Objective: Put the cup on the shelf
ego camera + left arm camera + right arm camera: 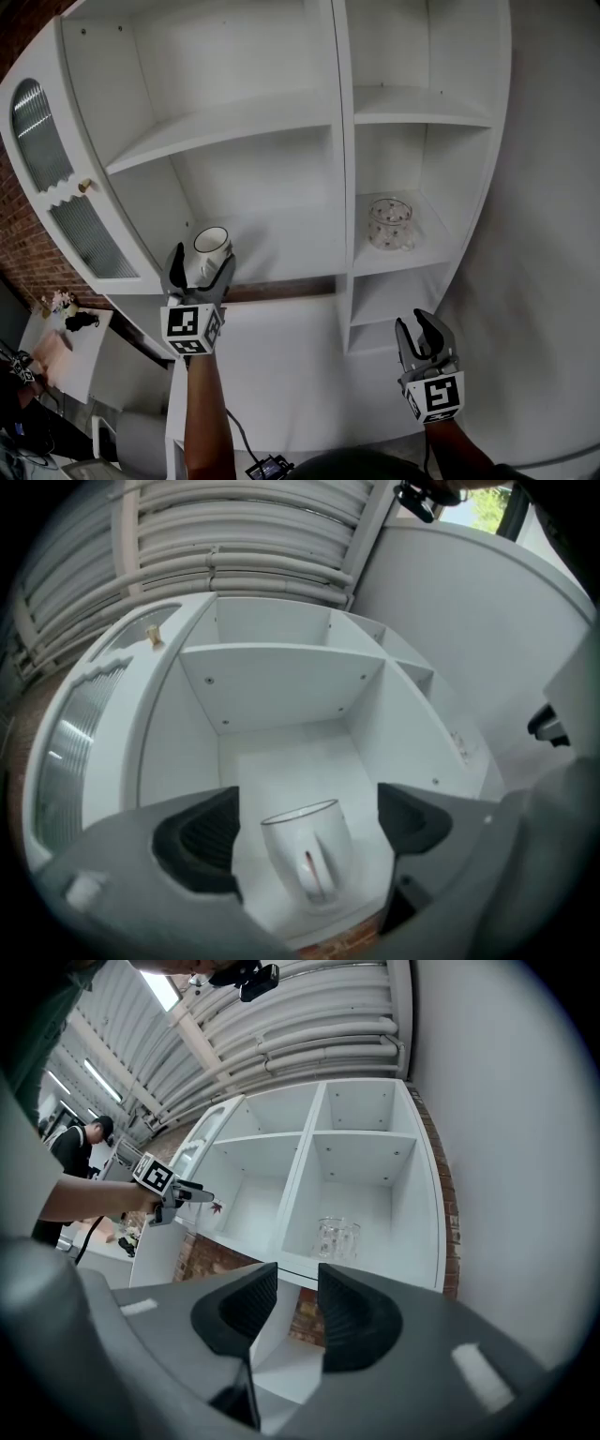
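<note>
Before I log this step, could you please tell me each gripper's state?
Left gripper: open, white cup between its fingers, untouched.
Right gripper: slightly open, empty.

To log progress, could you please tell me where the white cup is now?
Head view, left: the white cup stands in the shelf's left compartment between the open left tongs.

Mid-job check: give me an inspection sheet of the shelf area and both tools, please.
Surface: white shelf, several open compartments.
Job's things: white cup stands upright in the left compartment.
Clutter: patterned glass in the right compartment.
Tools: left tool open, straddling the white cup without touching it; right tool open, empty.
Cables: black cable low in the head view.
Surroundings: open cabinet door, brick wall at left.
</note>
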The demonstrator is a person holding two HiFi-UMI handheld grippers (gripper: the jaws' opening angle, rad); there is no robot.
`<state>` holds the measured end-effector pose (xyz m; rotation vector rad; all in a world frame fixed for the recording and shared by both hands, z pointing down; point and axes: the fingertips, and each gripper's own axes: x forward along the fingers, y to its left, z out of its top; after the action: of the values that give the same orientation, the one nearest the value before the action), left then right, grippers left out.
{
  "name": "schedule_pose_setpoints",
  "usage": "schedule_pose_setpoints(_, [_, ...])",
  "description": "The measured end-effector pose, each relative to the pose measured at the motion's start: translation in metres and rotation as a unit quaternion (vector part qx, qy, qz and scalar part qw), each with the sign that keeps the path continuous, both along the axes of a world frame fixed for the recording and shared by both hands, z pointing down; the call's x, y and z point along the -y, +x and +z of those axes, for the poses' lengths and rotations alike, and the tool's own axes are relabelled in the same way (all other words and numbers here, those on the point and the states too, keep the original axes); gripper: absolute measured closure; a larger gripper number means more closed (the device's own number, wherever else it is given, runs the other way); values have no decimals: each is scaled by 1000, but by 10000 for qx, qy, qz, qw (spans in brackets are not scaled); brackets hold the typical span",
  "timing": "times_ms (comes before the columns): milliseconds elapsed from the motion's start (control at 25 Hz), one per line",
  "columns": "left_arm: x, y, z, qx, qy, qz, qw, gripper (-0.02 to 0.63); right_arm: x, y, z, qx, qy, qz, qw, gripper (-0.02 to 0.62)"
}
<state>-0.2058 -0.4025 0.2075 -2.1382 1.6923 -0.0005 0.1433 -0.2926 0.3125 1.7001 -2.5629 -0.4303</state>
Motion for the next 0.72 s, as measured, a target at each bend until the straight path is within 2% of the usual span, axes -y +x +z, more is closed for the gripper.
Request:
schedule_pose_setpoints(240, [-39, 5, -8, 165, 232, 140, 9995, 224, -12, -16, -5, 69, -2, -151, 9999, 497])
schedule_pose_setpoints(440, [-76, 8, -14, 418, 409, 251, 9980, 287, -27, -34, -7, 130, -57, -420, 9990, 591])
schedule_pose_setpoints(720, [-137, 2, -11, 590, 413, 331, 9968, 414, -55, -68, -18, 221, 61, -907, 9956, 591])
